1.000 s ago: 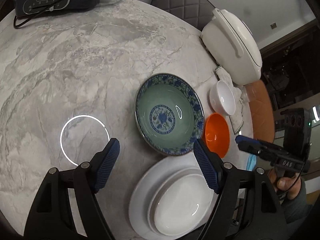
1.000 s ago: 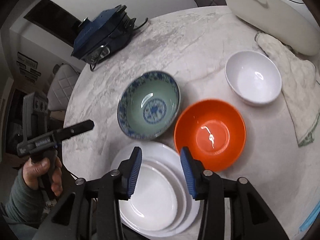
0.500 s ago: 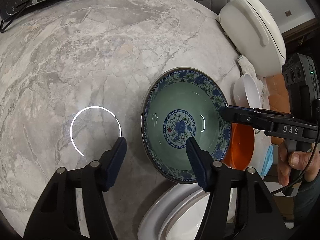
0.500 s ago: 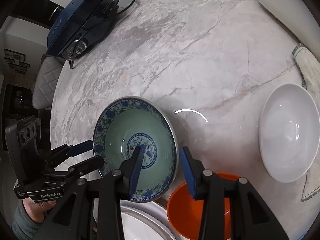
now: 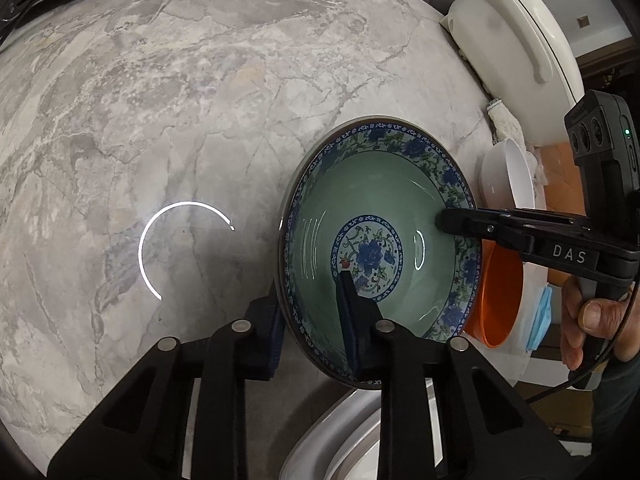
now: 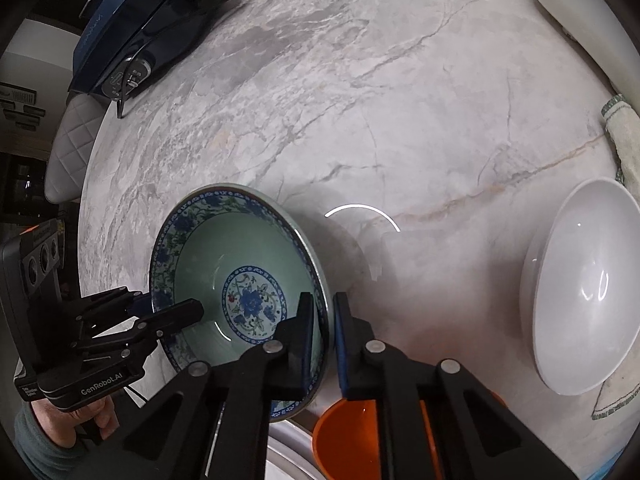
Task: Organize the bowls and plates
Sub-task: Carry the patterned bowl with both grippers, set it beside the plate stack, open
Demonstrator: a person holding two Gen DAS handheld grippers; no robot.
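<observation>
**a:** so what were the jaws doing? both sets had just been closing, and each ended up clamped on the rim of the blue-and-green bowl (image 5: 372,248). the left gripper (image 5: 312,320) had one finger outside the wall and one inside on the near-left edge, the right gripper (image 6: 322,336) pinched the opposite rim the same way.

**b:** and where was the bowl?

**a:** on the marble tabletop (image 5: 160,100), and i couldn't tell if it had left the surface. the orange bowl (image 6: 352,436) sat just beside it, white plates (image 5: 332,444) stacked just below its near edge, and a white bowl (image 6: 584,292) was farther off by a cloth (image 6: 624,144).

**b:** anything else around?

**a:** a white lidded cooker (image 5: 512,48) at the far right edge and a dark blue appliance (image 6: 136,28) with its cord at the far left. a bare hand (image 5: 588,320) gripped the right gripper's handle.
</observation>
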